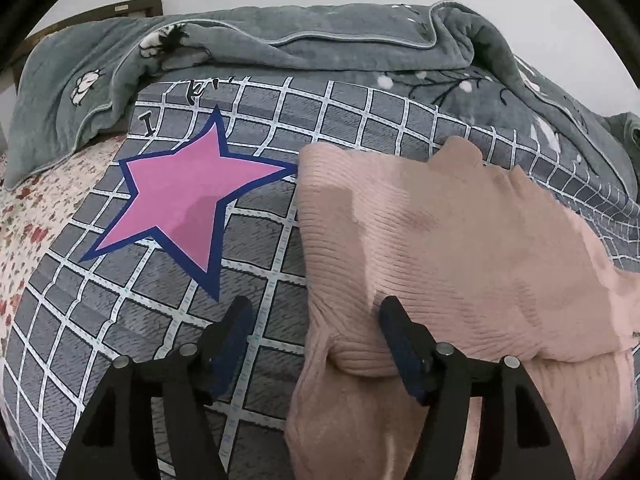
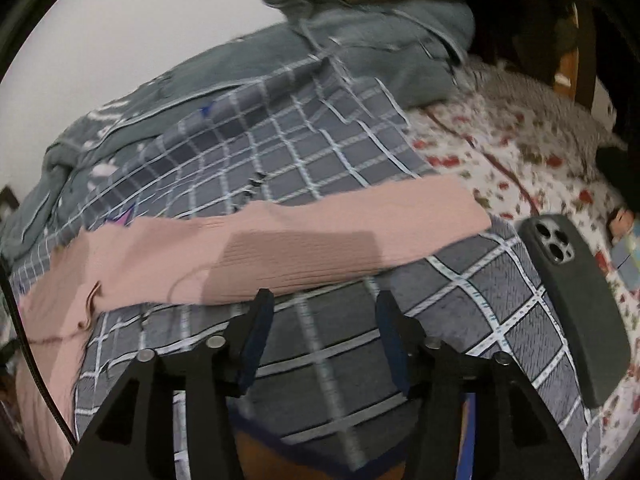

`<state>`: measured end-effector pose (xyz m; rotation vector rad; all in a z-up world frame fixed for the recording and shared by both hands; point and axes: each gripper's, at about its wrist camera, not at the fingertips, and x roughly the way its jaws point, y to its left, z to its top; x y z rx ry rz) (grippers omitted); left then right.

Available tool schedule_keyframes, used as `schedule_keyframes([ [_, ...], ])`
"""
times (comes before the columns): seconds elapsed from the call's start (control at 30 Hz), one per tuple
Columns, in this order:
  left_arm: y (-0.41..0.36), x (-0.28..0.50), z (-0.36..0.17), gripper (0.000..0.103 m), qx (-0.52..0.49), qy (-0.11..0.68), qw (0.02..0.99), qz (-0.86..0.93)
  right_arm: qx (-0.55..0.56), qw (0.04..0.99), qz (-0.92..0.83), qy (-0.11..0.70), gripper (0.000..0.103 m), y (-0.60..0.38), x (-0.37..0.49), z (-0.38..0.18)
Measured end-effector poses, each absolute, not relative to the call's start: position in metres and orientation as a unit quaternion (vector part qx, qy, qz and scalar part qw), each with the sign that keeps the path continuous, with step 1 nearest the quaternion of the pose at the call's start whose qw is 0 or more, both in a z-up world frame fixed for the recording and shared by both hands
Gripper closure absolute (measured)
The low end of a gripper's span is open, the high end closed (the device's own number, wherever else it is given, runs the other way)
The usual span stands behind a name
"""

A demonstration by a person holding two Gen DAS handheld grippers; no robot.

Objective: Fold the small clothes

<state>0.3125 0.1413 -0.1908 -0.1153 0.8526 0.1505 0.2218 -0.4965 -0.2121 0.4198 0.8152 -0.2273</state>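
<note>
Our left gripper [image 1: 314, 326] has its fingers [image 1: 396, 332] spread wide. One finger sits over the soft pink ribbed knit top [image 1: 460, 248], and the other is over the grey blanket with white grid lines [image 1: 120, 320]. The side edge of the top runs between them, with a small bump of cloth by the right finger. The fingers hold nothing yet.

Our right gripper [image 2: 324, 316] is wide open too, and it holds nothing. It is over the grey grid blanket, just near the long edge of the pink top, which lies in a band across the bed in front of it.

The pink top lies spread out on the blanket on the bed. One part looks turned over onto the rest, so we think a first fold may be made, but we cannot be sure. The top still looks big and loose, so more folds are left. We think the next job is to pinch the edges.

A big pink star with a dark blue edge [image 1: 188, 196] is printed on the blanket. Above it we can read a black letter "I" [image 1: 149, 125]; the other letters are hidden by a fuzzy grey-green quilt [image 1: 320, 52]. A dark phone in a case [image 2: 568, 300] lies near the flowery sheet [image 2: 520, 152].
</note>
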Motion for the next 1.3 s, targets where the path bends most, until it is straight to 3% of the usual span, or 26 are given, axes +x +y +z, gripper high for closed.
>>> schedule_keyframes([
  [0.5, 0.141, 0.315, -0.194, 0.030, -0.055, 0.415, 0.905, 0.075, 0.290, 0.871, -0.134, 0.373, 0.047, -0.545, 0.249, -0.221],
  [0.53, 0.142, 0.315, -0.193, 0.030, -0.056, 0.415, 0.905, 0.075, 0.283, 0.872, -0.146, 0.372, 0.052, -0.547, 0.251, -0.219],
  [0.6, 0.143, 0.314, -0.192, 0.030, -0.060, 0.414, 0.906, 0.072, 0.267, 0.875, -0.157, 0.373, 0.088, -0.547, 0.255, -0.216],
  [0.63, 0.145, 0.313, -0.190, 0.030, -0.066, 0.411, 0.906, 0.071, 0.250, 0.880, -0.153, 0.374, 0.097, -0.543, 0.258, -0.211],
  [0.97, 0.186, 0.281, -0.177, 0.030, -0.115, 0.401, 0.906, 0.068, 0.072, 0.947, -0.128, 0.285, 0.097, -0.436, 0.273, -0.095],
  [1.13, 0.208, 0.271, -0.168, 0.030, -0.117, 0.408, 0.902, 0.071, 0.039, 0.969, -0.028, 0.244, 0.097, -0.316, 0.291, -0.044],
  [1.3, 0.230, 0.252, -0.153, 0.030, -0.105, 0.402, 0.906, 0.077, 0.010, 0.967, 0.085, 0.238, 0.097, -0.177, 0.312, -0.041],
])
